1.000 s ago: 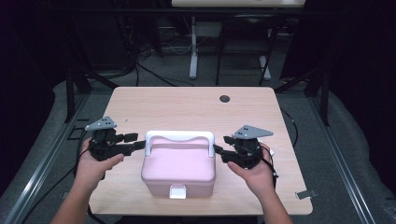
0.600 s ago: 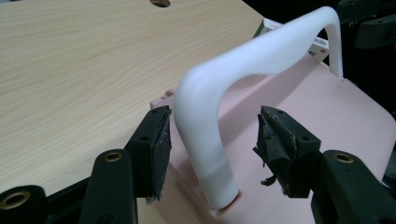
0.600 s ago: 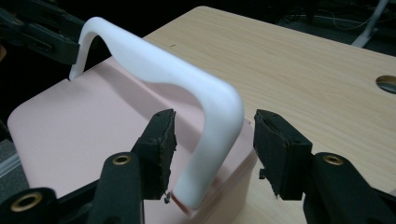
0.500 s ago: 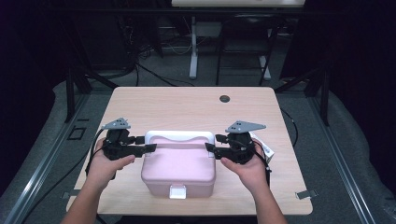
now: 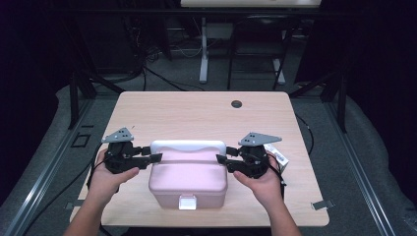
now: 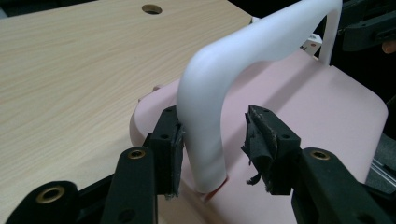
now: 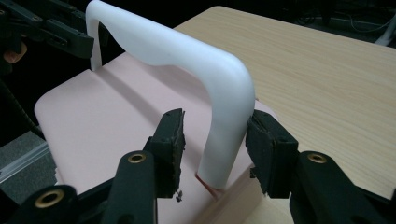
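Note:
A pink box (image 5: 187,179) with a white latch at its front sits at the table's near edge. Its white handle (image 5: 187,146) stands up over the lid. My left gripper (image 5: 156,156) straddles the handle's left leg (image 6: 203,140); its jaws have just been closing, one pad touches the leg and the other stands off. My right gripper (image 5: 221,158) straddles the right leg (image 7: 224,140) the same way, also just closing, with a gap at one pad. Each gripper view shows the other gripper at the handle's far end.
The wooden table (image 5: 196,113) has a round cable hole (image 5: 237,103) at the back. A small white object (image 5: 276,153) lies by my right hand. Dark floor, cables and stand legs surround the table.
Both hands have come inward from the box's sides to the handle's ends. Their jaws now stand narrower around the handle legs. The handle looks more upright than before.

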Demonstrator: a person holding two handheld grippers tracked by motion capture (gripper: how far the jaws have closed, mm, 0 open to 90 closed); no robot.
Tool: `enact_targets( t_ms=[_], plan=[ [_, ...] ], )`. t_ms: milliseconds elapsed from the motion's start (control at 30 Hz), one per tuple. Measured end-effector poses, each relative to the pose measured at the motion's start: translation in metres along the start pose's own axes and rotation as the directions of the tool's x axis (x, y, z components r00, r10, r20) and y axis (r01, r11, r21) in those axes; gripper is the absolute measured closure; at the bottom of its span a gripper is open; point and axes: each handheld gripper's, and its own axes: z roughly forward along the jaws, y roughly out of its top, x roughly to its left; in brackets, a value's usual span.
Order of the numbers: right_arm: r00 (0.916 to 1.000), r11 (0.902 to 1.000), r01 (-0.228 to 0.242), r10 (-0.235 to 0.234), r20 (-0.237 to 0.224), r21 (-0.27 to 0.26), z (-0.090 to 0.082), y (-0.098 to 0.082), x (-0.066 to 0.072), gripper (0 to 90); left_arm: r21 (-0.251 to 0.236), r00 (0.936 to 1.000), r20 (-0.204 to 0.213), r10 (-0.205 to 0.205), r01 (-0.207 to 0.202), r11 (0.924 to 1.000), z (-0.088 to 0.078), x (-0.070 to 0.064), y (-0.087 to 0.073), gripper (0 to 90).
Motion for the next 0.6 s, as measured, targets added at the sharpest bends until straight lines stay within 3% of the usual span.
enact_targets(
  t_ms=[100, 600],
  plan=[
    [0.9998, 0.9998, 0.02, -0.02, 0.001, 0.006, -0.003, -0.001, 0.004, 59.4, -0.002, 0.9995, -0.009, 0.03, -0.03, 0.9995, -0.003, -0.003, -0.003, 60.3],
    [0.9997, 0.9983, 0.022, -0.022, -0.011, 0.054, 0.004, -0.009, -0.001, 69.3, 0.018, 0.9996, -0.014, 0.025, -0.025, 0.9995, 0.003, -0.003, -0.012, 65.5]
  ],
)
